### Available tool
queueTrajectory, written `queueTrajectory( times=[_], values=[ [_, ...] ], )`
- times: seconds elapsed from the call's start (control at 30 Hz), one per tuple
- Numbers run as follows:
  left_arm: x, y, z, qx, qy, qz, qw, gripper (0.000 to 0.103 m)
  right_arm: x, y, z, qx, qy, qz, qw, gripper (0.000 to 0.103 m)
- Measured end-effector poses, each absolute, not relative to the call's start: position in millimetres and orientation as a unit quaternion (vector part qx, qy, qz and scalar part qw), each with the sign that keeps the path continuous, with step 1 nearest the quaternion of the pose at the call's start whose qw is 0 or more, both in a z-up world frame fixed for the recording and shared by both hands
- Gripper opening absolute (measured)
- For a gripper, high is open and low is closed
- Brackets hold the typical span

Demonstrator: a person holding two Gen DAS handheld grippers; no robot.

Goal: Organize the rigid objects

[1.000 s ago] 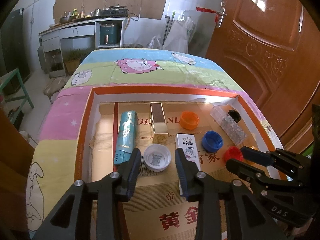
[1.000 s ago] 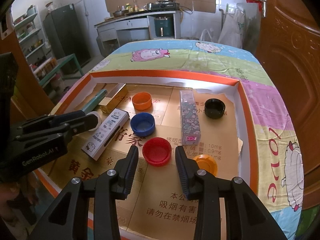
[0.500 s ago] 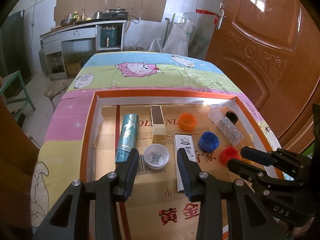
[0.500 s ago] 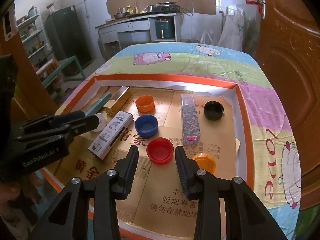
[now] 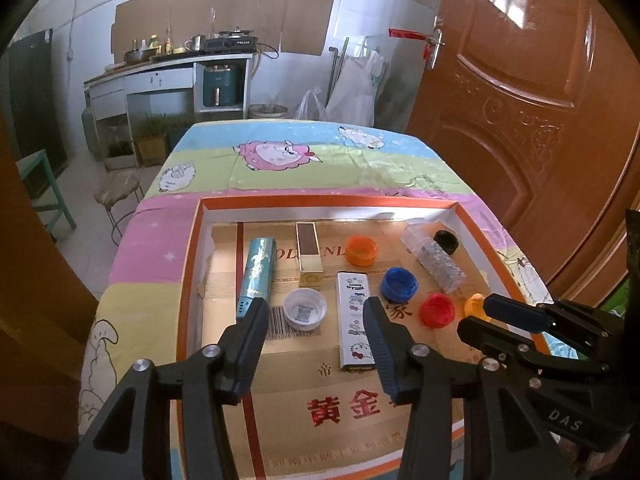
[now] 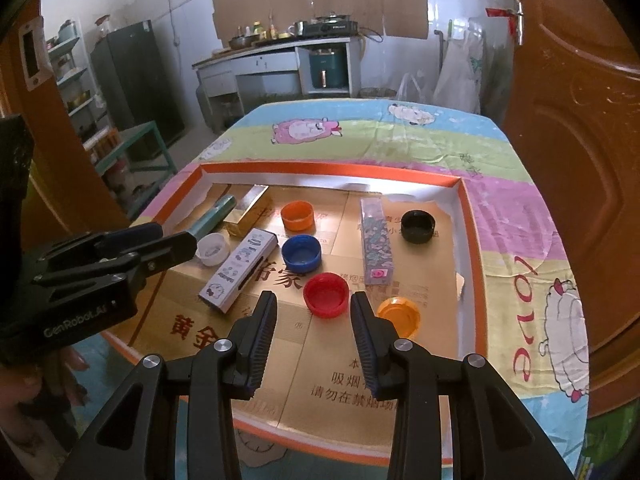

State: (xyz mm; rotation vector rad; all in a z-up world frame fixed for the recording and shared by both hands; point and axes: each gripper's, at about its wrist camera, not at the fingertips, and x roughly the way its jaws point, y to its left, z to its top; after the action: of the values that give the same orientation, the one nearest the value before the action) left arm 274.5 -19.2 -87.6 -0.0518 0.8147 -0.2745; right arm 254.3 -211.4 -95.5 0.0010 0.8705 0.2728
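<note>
Jaws of the left gripper [image 5: 312, 316] have just been opening, empty, above the white cap [image 5: 305, 308]; right gripper [image 6: 313, 312] jaws stand apart, empty, near the red cap [image 6: 325, 294] in the tray [image 6: 468, 216].

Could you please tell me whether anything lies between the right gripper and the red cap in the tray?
Nothing visible does. The right gripper is open and empty, and the red cap lies just ahead of its fingertips on bare cardboard; the yellow cap sits off to the side.
</note>
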Motion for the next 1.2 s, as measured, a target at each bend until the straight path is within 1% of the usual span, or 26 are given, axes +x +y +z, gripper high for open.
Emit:
queueTrajectory(
  times=[0.6, 0.83, 1.2],
  values=[
    [235, -19, -59, -0.021, 0.369, -0.12, 0.921, 0.049, 216, -213, -69, 0.003, 0.4, 0.128, 0.907, 0.039],
    [214, -22, -48, -0.001, 0.356, -0.091, 0.93, 0.049, 204, -211, -61, 0.004, 0.393, 0.124, 0.911, 0.039],
    [175, -19, -25, -0.022, 0.316, -0.071, 0.946, 0.049, 177, -207, -43, 0.007, 0.374, 0.12, 0.92, 0.039]
  ],
)
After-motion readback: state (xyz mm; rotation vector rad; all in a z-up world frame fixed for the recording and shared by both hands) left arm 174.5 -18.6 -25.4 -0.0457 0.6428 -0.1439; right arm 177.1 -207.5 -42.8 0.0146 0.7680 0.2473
